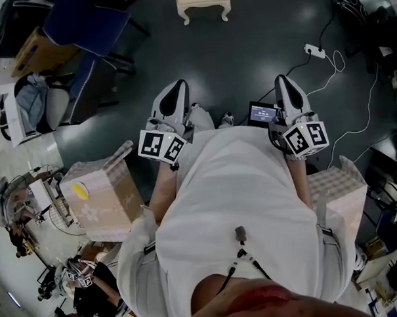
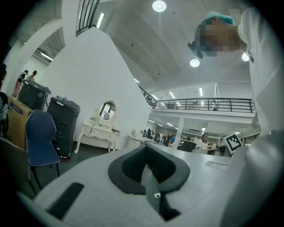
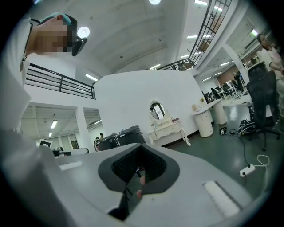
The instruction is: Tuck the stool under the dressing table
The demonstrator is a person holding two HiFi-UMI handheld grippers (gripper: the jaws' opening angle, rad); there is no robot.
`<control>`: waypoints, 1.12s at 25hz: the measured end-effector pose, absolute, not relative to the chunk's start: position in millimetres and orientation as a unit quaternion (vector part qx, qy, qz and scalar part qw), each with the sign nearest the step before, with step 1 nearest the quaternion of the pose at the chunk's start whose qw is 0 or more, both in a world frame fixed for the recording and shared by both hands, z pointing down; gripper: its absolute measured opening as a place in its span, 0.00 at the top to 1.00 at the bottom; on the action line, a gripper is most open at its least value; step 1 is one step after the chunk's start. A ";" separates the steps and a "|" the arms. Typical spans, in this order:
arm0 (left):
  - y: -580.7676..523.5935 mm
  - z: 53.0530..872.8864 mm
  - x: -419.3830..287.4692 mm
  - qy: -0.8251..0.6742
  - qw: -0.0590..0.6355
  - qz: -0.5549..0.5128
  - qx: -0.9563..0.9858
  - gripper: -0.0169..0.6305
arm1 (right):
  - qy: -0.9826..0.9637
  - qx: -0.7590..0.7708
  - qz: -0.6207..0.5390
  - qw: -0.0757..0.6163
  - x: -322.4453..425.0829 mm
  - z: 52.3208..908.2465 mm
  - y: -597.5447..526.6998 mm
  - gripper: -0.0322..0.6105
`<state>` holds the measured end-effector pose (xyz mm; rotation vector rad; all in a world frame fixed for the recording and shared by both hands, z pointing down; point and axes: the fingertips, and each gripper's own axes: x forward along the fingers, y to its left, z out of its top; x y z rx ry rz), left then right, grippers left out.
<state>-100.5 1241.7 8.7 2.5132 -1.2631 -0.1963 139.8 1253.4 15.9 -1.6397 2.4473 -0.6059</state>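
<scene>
A cream stool [image 1: 203,4] with curved legs stands on the dark floor at the top of the head view, well ahead of both grippers. The white dressing table [image 2: 100,129] with its oval mirror stands far off against a white wall; the right gripper view shows the dressing table [image 3: 167,127] too. My left gripper [image 1: 175,91] and right gripper [image 1: 285,85] are held side by side before the person's body, pointing level toward the stool. In the left gripper view my left gripper [image 2: 149,160] is shut and empty. Likewise my right gripper [image 3: 139,170] is shut on nothing. Neither gripper view shows the stool.
A blue chair [image 1: 88,28] stands at the upper left. Cardboard boxes [image 1: 98,195] [image 1: 341,188] flank the person. A power strip [image 1: 314,50] with white cable lies on the floor at the right, a small screen [image 1: 263,112] nearer. Black bins [image 2: 62,126] stand left of the dressing table.
</scene>
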 end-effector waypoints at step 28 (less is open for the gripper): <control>986.2 28.4 -161.7 -0.396 0.167 -0.063 0.901 0.96 | 0.756 -0.625 -0.187 0.059 110.9 16.0 1028.2 0.94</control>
